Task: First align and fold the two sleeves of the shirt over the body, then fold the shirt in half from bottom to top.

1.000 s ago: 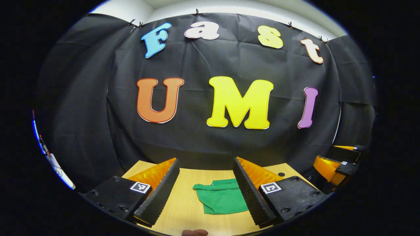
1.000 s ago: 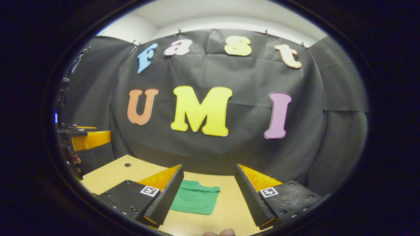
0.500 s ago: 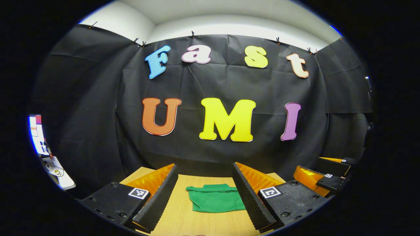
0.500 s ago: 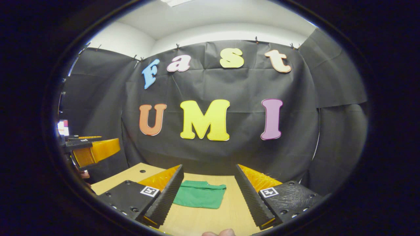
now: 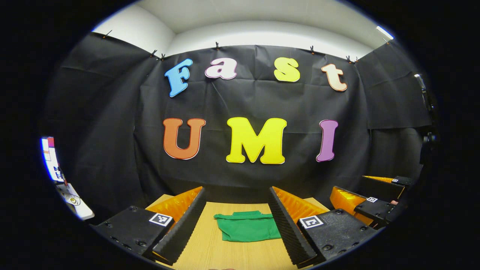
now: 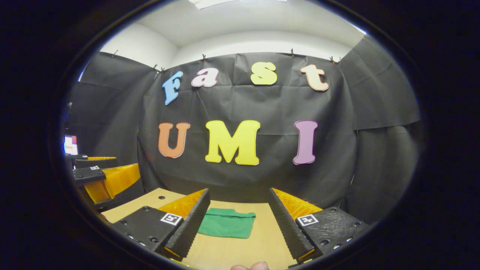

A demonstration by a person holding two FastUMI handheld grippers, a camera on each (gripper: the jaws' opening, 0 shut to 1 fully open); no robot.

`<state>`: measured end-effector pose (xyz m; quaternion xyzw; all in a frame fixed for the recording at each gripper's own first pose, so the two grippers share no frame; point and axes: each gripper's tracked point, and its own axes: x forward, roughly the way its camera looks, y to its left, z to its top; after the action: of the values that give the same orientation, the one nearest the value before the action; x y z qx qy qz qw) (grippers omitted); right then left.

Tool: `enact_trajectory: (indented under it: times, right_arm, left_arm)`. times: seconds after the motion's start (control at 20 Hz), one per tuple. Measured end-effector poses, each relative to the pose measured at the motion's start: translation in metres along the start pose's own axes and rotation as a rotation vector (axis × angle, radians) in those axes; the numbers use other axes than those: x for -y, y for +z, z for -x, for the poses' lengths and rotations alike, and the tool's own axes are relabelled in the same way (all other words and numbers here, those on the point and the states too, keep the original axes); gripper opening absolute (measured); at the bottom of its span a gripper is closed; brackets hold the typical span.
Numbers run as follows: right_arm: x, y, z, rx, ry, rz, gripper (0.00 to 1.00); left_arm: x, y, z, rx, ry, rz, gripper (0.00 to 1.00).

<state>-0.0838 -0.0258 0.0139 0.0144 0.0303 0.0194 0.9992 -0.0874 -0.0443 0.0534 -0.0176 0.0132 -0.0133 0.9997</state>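
Centrally on the table (image 5: 210, 255), the green shirt (image 5: 246, 231) lies folded into a compact rectangle. Left gripper (image 5: 237, 225) and right gripper (image 6: 237, 223) are held above the table, short of the shirt; jaws of both spread wide, holding nothing.

My right finger (image 5: 288, 225) covers the green shirt's (image 5: 245, 229) right edge. In the right gripper view, my left finger (image 6: 189, 225) hides the shirt's left side.
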Motion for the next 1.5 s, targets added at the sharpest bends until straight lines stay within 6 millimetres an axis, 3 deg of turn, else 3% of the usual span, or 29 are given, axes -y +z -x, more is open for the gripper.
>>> enact_trajectory:
  times: [0.4, 0.5, 0.55, 1.5]
  right_arm:
    - [-0.011, 0.010, -0.002, 0.029, -0.014, -0.020, 0.95]
    - [-0.010, 0.010, -0.003, 0.027, -0.018, -0.011, 0.95]
    - [-0.010, 0.011, -0.003, 0.029, -0.018, -0.008, 0.95]
    - [-0.006, 0.019, -0.001, 0.027, -0.031, -0.001, 0.95]
  left_arm:
    - [-0.010, 0.005, -0.002, 0.017, 0.016, -0.015, 1.00]
    - [-0.011, 0.003, -0.004, 0.010, 0.018, -0.012, 0.96]
    - [-0.011, 0.003, -0.006, 0.009, 0.021, -0.006, 1.00]
    - [-0.009, -0.009, -0.012, -0.029, 0.041, -0.006, 1.00]
